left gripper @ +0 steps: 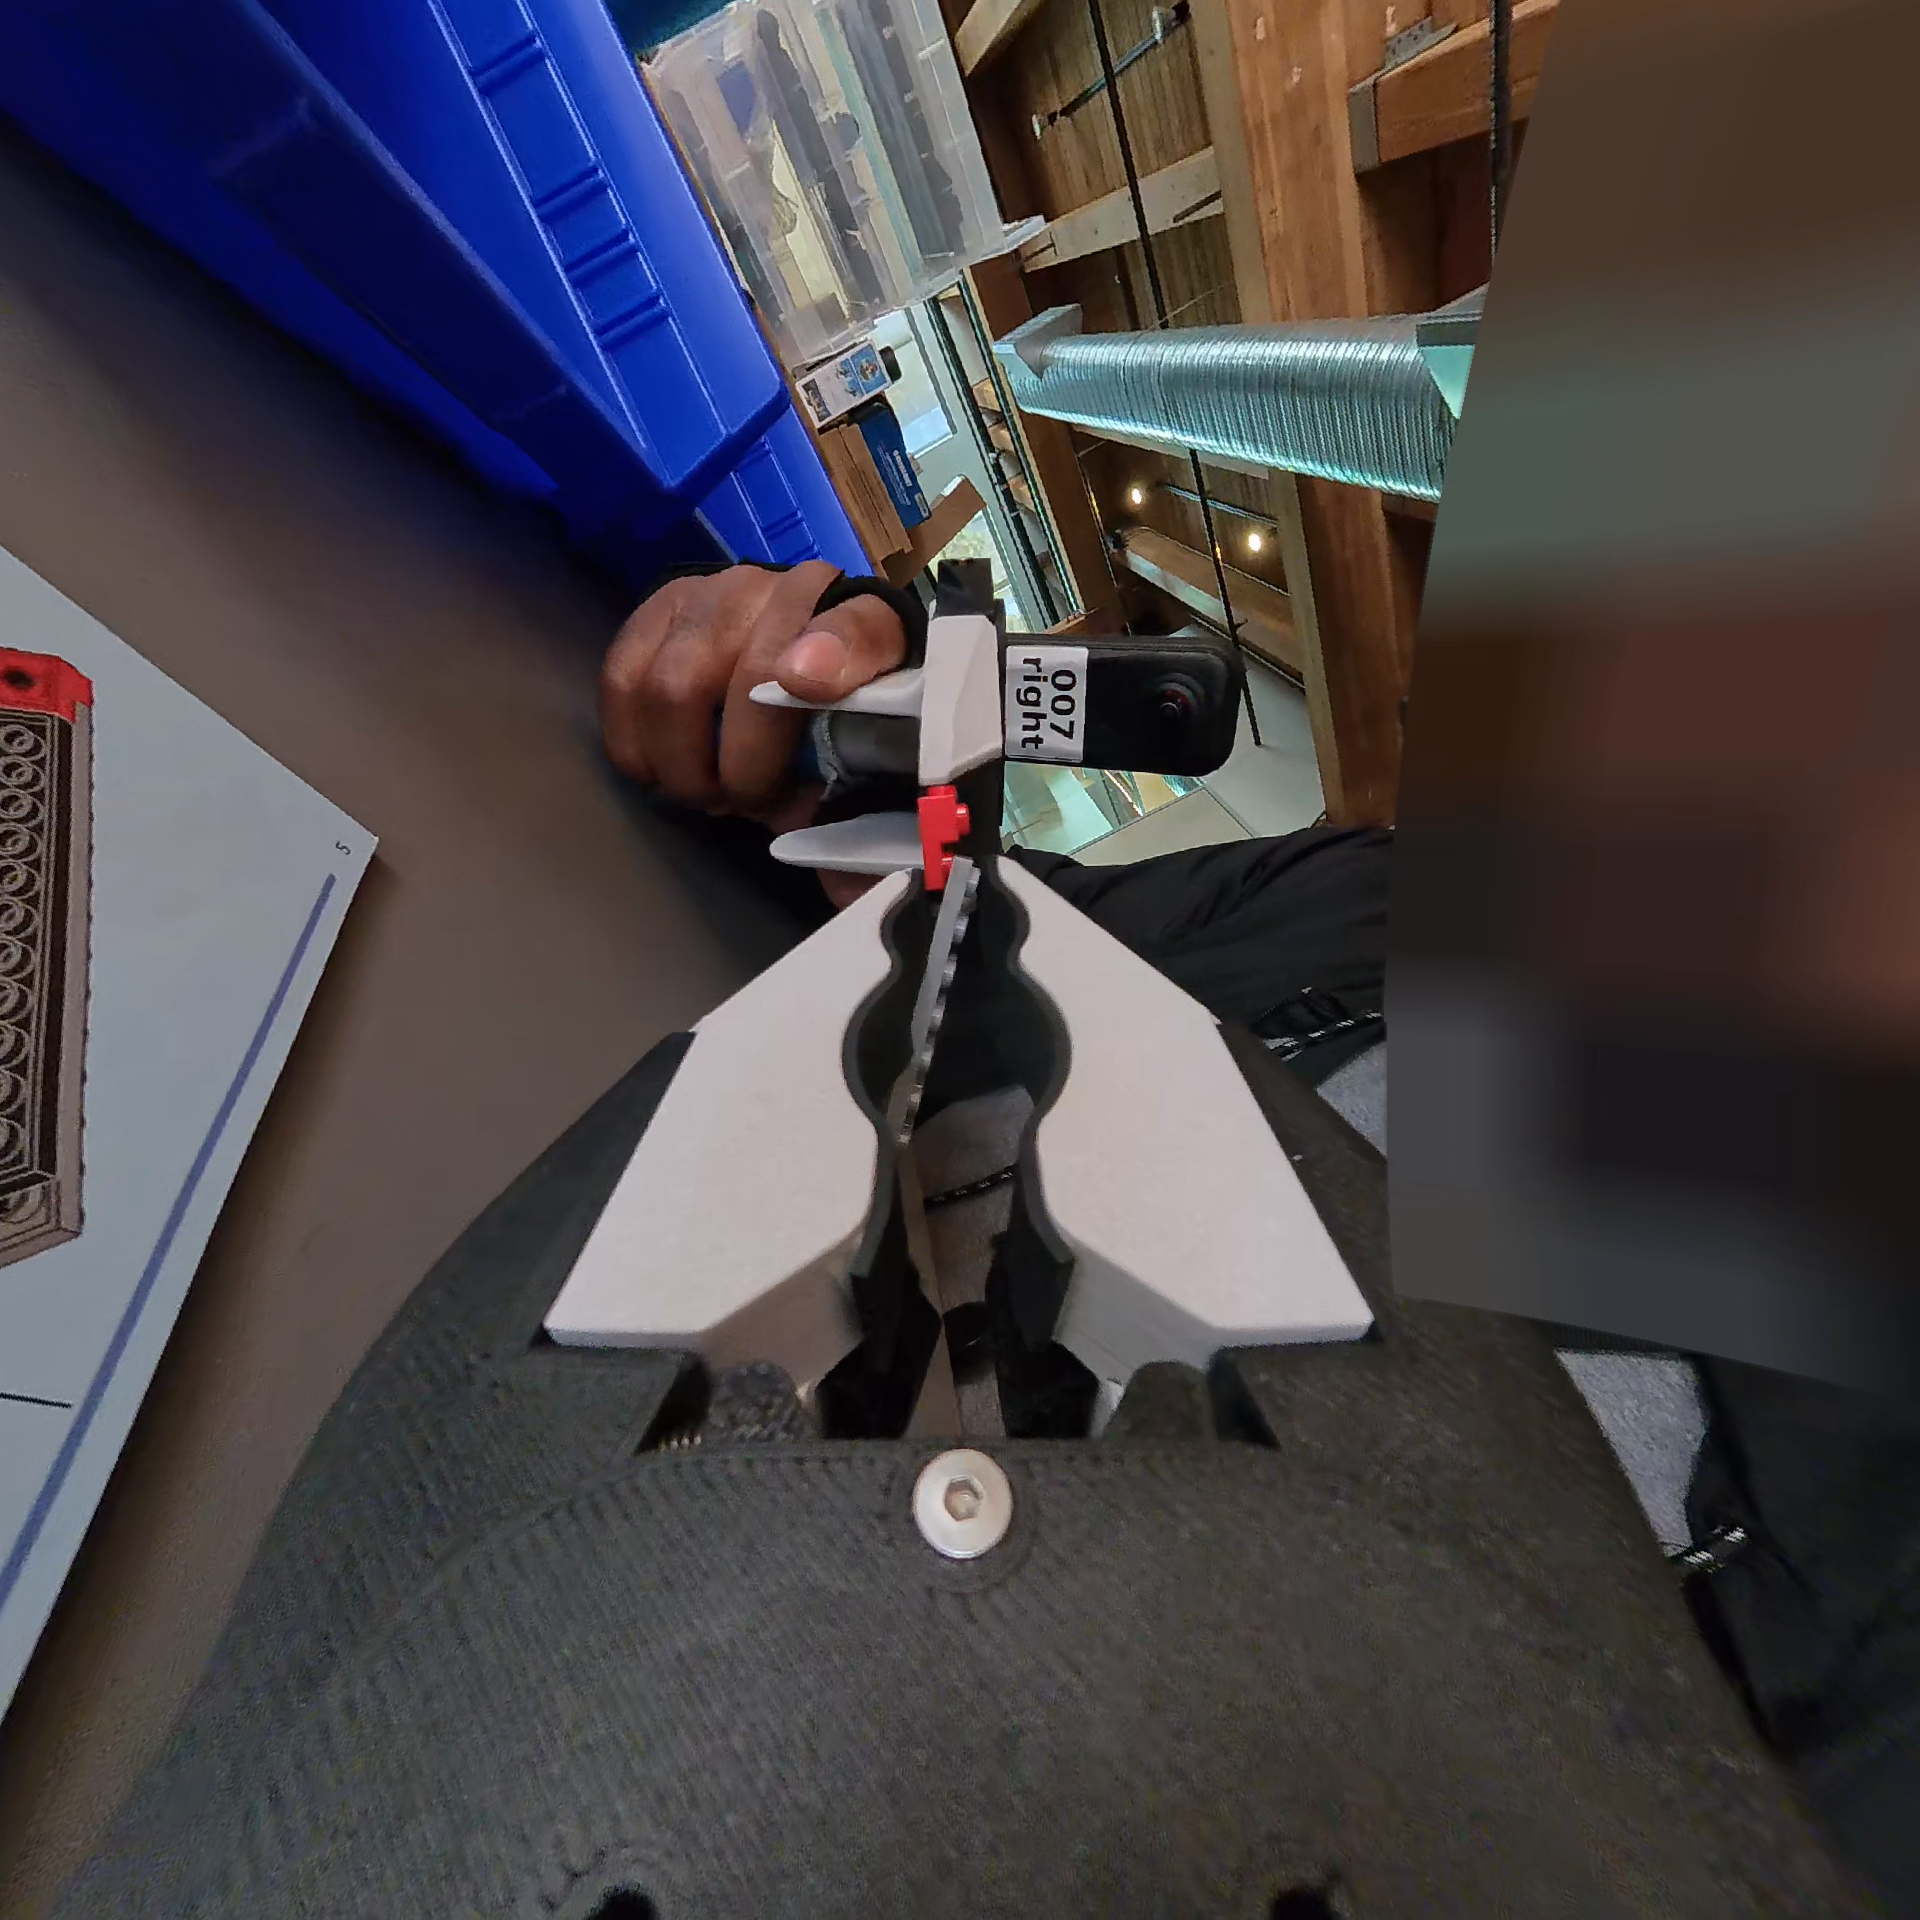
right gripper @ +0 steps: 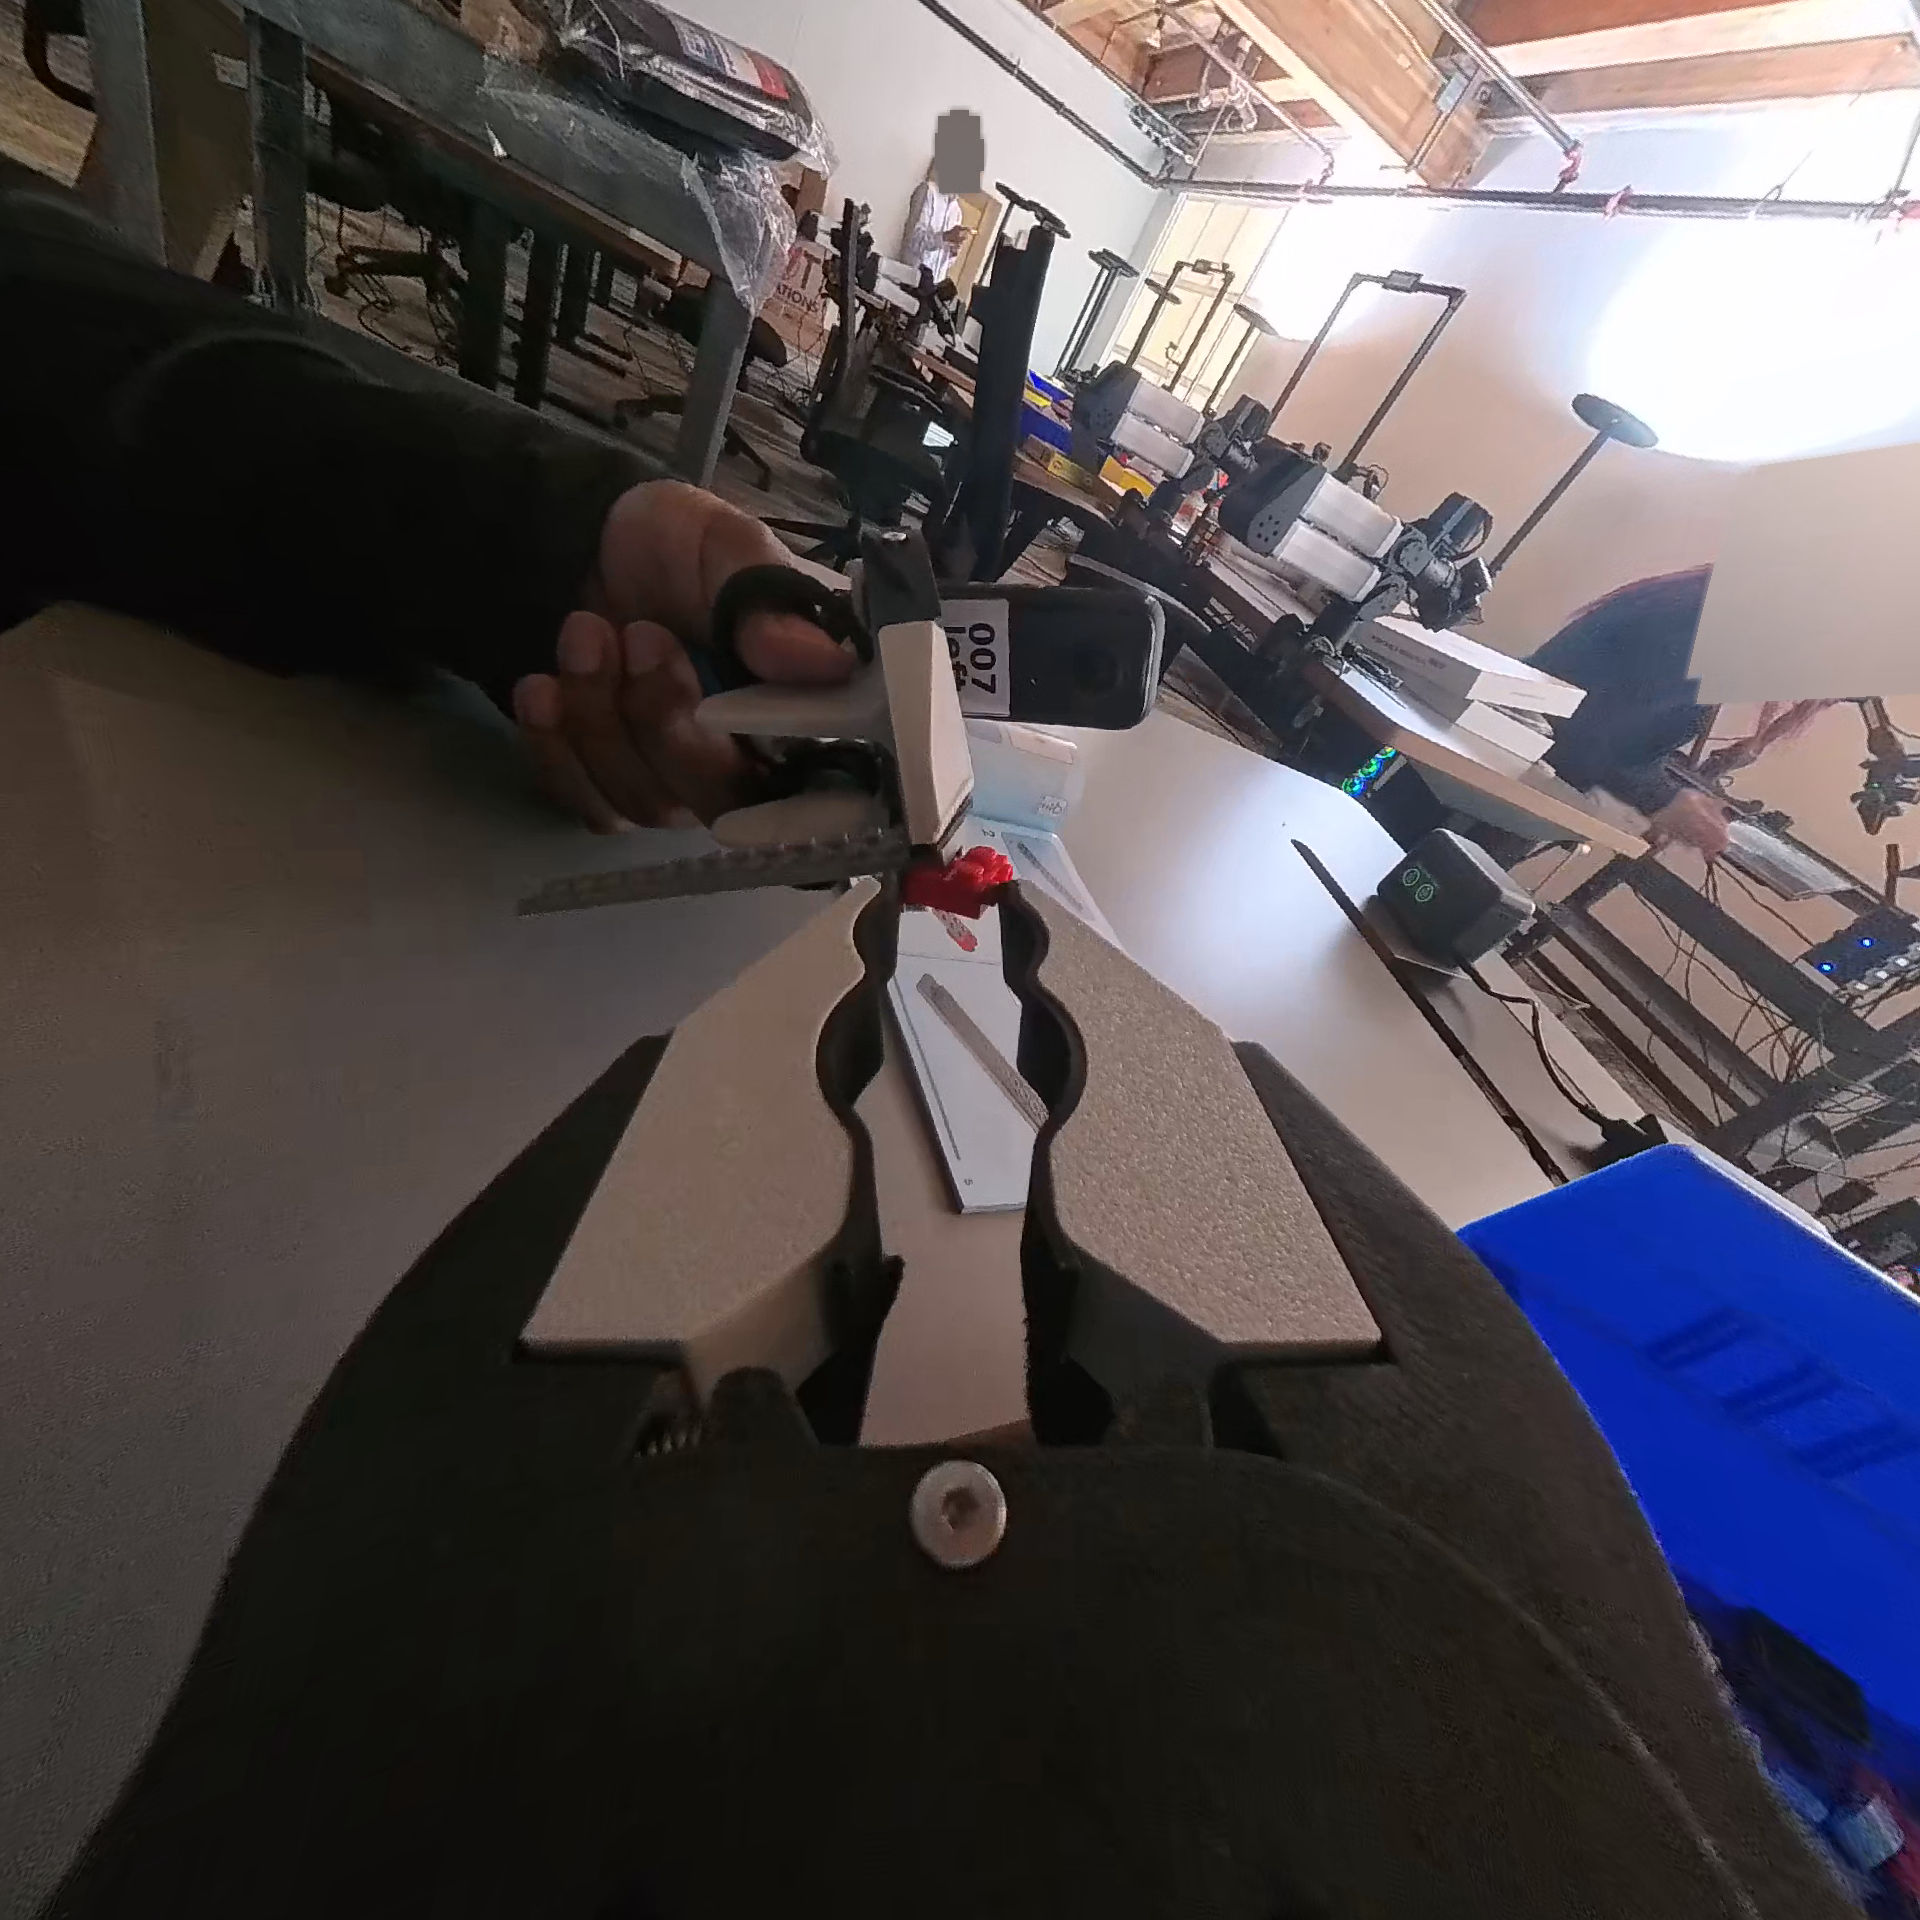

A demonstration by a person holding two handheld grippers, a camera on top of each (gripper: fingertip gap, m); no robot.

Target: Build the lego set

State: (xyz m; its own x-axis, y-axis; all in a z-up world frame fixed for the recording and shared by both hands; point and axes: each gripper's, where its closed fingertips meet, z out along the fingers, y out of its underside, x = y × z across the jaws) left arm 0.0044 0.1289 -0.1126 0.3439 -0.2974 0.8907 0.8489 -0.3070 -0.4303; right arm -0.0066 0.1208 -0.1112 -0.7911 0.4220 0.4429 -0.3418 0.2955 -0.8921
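Observation:
My left gripper [left gripper: 951,883] is shut on a long grey lego plate [left gripper: 935,997], seen edge-on between its fingers. My right gripper [right gripper: 943,904] is shut on a small red lego brick [right gripper: 956,878] at its fingertips. The two grippers face each other above the table. The red brick [left gripper: 943,826] touches the far end of the grey plate [right gripper: 717,873]. I cannot tell whether it is pressed on. A hand [left gripper: 707,707] holds the right gripper, and another hand [right gripper: 623,707] holds the left one.
An open instruction booklet [left gripper: 156,935] lies on the dark table [left gripper: 416,623]; it also shows in the right wrist view [right gripper: 966,1091]. Blue bins [left gripper: 468,260] stand at the table's edge, one near my right gripper [right gripper: 1714,1403]. A small black device [right gripper: 1455,904] sits farther off. Only a small space, under 4 cm, lies between the two pairs of fingers.

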